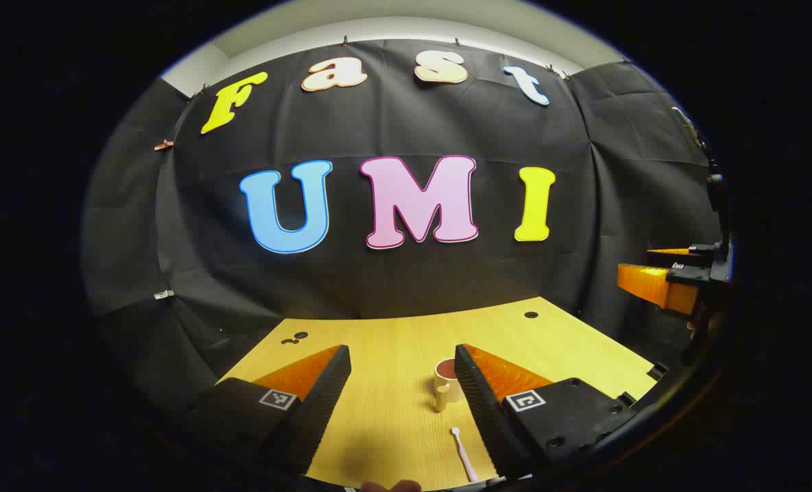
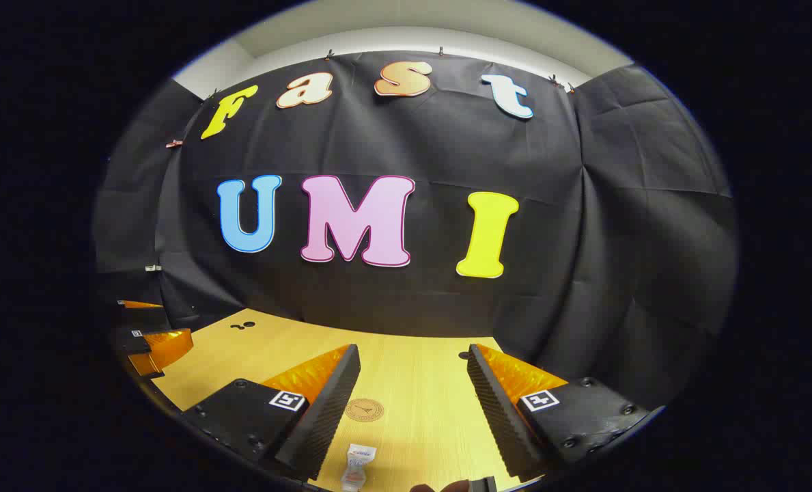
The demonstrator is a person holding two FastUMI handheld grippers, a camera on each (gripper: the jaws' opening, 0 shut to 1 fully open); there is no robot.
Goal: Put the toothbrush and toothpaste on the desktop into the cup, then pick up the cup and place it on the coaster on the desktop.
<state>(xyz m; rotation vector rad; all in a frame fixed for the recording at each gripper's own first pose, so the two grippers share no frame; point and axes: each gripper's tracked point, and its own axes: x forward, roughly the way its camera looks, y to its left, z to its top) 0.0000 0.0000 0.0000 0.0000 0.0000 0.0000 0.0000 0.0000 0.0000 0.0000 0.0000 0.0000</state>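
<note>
The flat yellow wood-grain desktop [image 1: 392,410] was the largest surface before me; its far edge ran just short of the black cloth wall [image 1: 406,273], and a small round dark hole [image 1: 530,315] sat near that edge. In the left gripper view, bare desktop lay open to the left and beyond the cup.

My left gripper [image 1: 402,383] hung above the desktop with its ribbed fingers spread wide apart and nothing between them. My right gripper [image 2: 412,389] was likewise spread wide and held nothing. In the left gripper view, the right gripper also showed at the right margin, off the desktop's right edge.

The short cylindrical cream cup with a brown interior and a side handle [image 1: 446,386] stood upright on the desktop, just beside the left gripper's right finger. The slim pale pink toothbrush [image 1: 464,454] lay flat nearer to me, apart from the cup.

In the right gripper view, the thin round brown coaster [image 2: 364,410] lay flat between the fingers, with the small white toothpaste tube [image 2: 356,468] lying nearer, apart from it.
</note>
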